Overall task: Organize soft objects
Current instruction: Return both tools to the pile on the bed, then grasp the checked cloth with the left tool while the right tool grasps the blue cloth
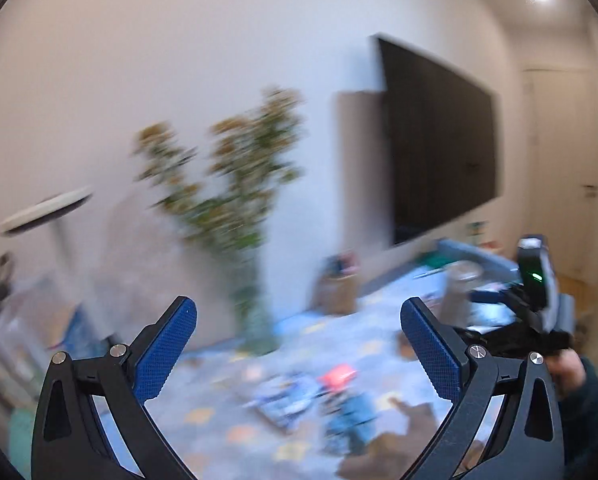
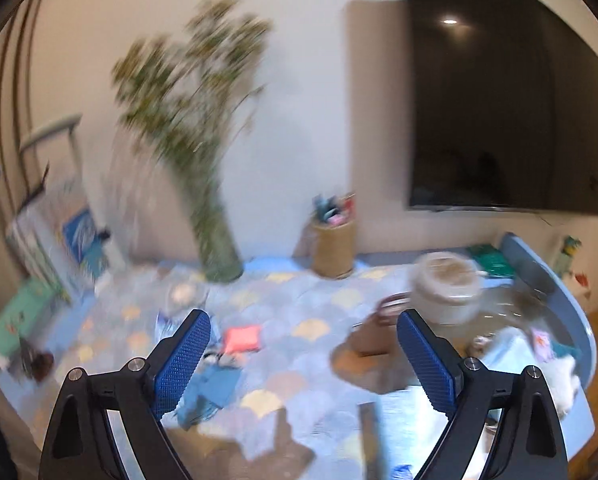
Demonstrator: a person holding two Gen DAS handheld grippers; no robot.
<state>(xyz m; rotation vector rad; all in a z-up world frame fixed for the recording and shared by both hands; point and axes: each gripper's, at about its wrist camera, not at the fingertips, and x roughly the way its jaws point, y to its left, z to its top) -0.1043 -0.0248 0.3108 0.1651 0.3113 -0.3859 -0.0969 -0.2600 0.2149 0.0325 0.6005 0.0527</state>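
Both views are motion-blurred. My left gripper (image 1: 299,312) is open and empty, held above the table. My right gripper (image 2: 304,324) is open and empty above the table; its body also shows at the right of the left wrist view (image 1: 535,300). On the patterned blue tablecloth (image 2: 299,296) lie a small red soft item (image 2: 241,338), a blue cloth piece (image 2: 211,392) and a white fluffy thing (image 2: 563,380) at the right edge. In the left wrist view the red item (image 1: 338,376) and the blue cloth (image 1: 351,420) lie below the fingers.
A glass vase with green branches (image 2: 215,236), a woven pen holder (image 2: 333,246), a lidded glass jar (image 2: 447,292), a brown wooden board (image 2: 371,356), boxes at the left (image 2: 59,248) and a wall-mounted dark TV (image 2: 507,112).
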